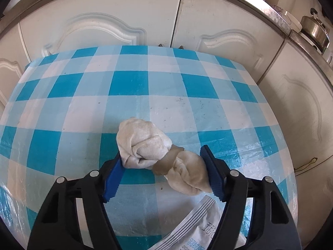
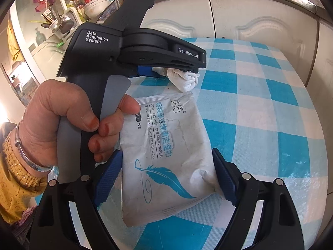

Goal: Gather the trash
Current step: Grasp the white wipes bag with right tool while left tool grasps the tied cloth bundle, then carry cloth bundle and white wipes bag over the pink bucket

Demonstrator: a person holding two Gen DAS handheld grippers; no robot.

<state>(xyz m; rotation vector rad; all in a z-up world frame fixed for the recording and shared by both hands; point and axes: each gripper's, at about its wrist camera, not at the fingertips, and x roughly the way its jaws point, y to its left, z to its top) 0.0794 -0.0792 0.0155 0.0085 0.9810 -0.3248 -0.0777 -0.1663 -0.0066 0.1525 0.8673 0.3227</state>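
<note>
The left tool (image 1: pixel 164 171) has its two blue ribbed pads pressed against the ends of a crumpled, knotted white tissue wad (image 1: pixel 145 143), clenched on it at both sides. The wad rests on the blue-and-white checked plastic cloth covering the table (image 1: pixel 129 87). In the right wrist view, a hand (image 2: pixel 62 123) with a silver bangle (image 2: pixel 27 156) and a yellow sleeve (image 2: pixel 14 185) grips the left tool's grey-and-black handle.

The right tool (image 2: pixel 166 177) stands released: its blue pads flank a white wet-wipe pouch printed with a blue feather (image 2: pixel 164 145). The left pad lies just beside the pouch's edge, and the right pad is at its crumpled lower corner; whether either pad touches cannot be told. The pouch lies flat on the table, just beside the wad. White panelled cabinet doors (image 1: pixel 218 31) stand behind the table.
</note>
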